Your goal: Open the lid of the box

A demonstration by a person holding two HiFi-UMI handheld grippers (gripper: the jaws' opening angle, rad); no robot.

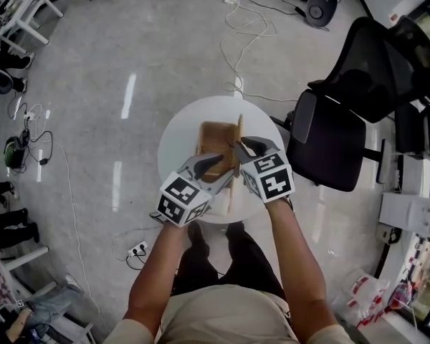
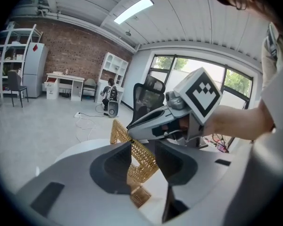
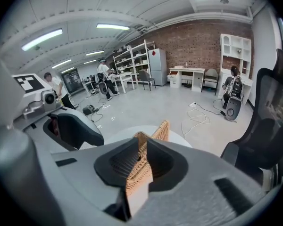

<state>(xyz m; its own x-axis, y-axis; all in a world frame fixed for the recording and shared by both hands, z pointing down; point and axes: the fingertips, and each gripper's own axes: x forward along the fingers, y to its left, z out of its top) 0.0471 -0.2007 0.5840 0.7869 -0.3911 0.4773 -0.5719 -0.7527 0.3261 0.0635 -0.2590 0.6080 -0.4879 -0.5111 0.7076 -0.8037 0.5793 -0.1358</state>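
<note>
Box (image 1: 216, 142): woven wicker, rough, matt. Table (image 1: 180, 131): smooth white top, matt. Floor (image 1: 129, 49): polished grey, glossy, light reflections.

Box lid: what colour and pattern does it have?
Golden-tan woven wicker; the lid shows best in the left gripper view.

the room is brightly and evenly lit by long strip lights (image 3: 42, 39) on the ceiling. in the head view they show as pale streaks of glare on the polished floor (image 1: 129, 95). the white table (image 1: 175, 138) is nearly washed out, while the black chair (image 1: 358, 84) keeps little detail. in the left gripper view the windows (image 2: 193, 72) are blown out. both gripper views bulge like a fisheye, with bent lines and black corners. the left gripper (image 2: 144, 149) and right gripper (image 3: 142, 147) look soft so close to the lens. the wicker lid (image 3: 162, 131) is sharper, its weave readable.
</note>
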